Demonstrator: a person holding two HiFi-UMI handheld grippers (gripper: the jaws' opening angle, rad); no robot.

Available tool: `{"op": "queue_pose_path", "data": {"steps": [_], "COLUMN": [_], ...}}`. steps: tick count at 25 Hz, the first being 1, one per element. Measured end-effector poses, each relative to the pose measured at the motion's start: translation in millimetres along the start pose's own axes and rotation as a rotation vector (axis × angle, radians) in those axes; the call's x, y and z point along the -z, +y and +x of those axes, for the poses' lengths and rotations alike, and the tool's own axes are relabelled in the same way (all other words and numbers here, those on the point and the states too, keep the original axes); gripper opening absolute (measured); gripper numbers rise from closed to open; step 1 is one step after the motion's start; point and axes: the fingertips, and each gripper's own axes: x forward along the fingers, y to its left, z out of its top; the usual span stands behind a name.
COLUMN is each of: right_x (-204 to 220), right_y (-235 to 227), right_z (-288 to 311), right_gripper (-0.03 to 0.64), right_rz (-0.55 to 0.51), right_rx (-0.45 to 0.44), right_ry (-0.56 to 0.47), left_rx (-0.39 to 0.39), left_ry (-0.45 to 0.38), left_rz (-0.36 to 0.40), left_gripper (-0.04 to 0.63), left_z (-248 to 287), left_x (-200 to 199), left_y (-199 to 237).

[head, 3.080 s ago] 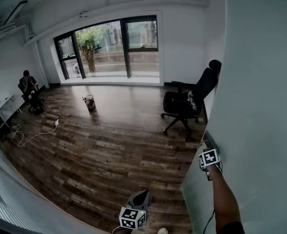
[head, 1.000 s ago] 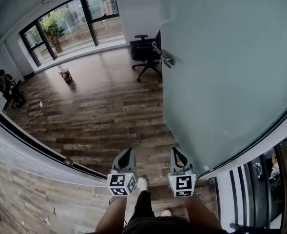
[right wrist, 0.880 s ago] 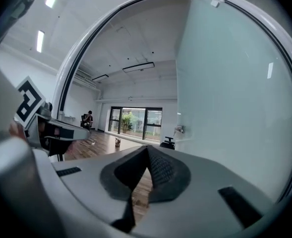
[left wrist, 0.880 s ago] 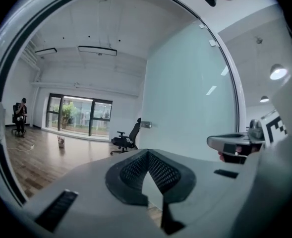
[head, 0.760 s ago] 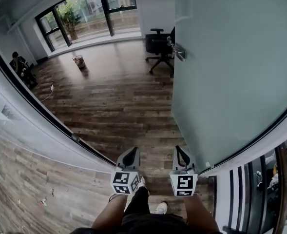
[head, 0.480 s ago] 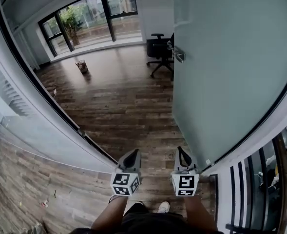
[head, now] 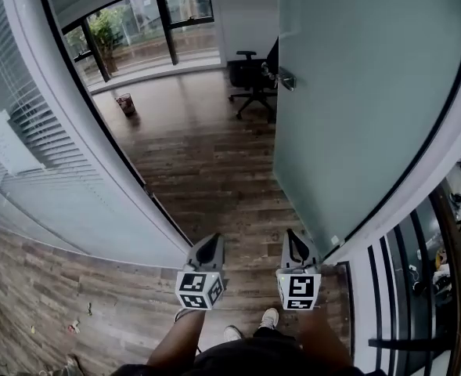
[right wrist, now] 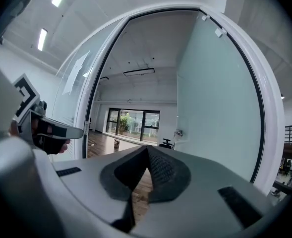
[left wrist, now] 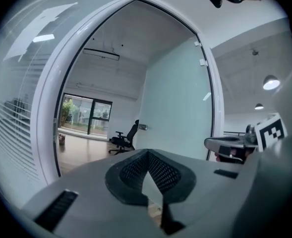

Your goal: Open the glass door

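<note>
While the glass door [head: 355,92] stands swung inward across the right of the head view, handle [head: 283,77] at upper centre, its lower edge runs down towards the right gripper [head: 296,247], the nearer tool. The left gripper [head: 209,249] lies just beside it. Both have jaws pressed together on nothing.

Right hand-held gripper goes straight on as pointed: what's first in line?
Looks free: the right hand-held gripper points through the doorway, beside the open glass door; far off, perhaps the office chair.
</note>
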Motion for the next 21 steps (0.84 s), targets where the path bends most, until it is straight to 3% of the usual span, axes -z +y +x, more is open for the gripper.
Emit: {"op": "queue_pose_path", "data": {"steps": [8,15,21], "right_x": [-5.4,-5.9,-10.2], "right_y": [61.9,72.6,85.0], "right_z": [-36.2,-45.4,-50.2], "right_gripper": [0.014,0.014,0.014], "right_rz": [-0.021,0.003,-0.001], "right_rx": [-0.031,-0.045,-0.048], "right_ry": [-0.002,0.01,0.007], "left_rx": [0.026,0.051,0.075], "left_ry": [0.002,0.017,0.014], "left_rz": [-0.009,0.044,0.027], "left_gripper": [-0.002,-0.002,-0.002], "left_z": [-50.6,-61.1,-74.4], "left_x": [7.6,16.4,14.3], "left_y": [9.9,-2.6,-3.6]}}
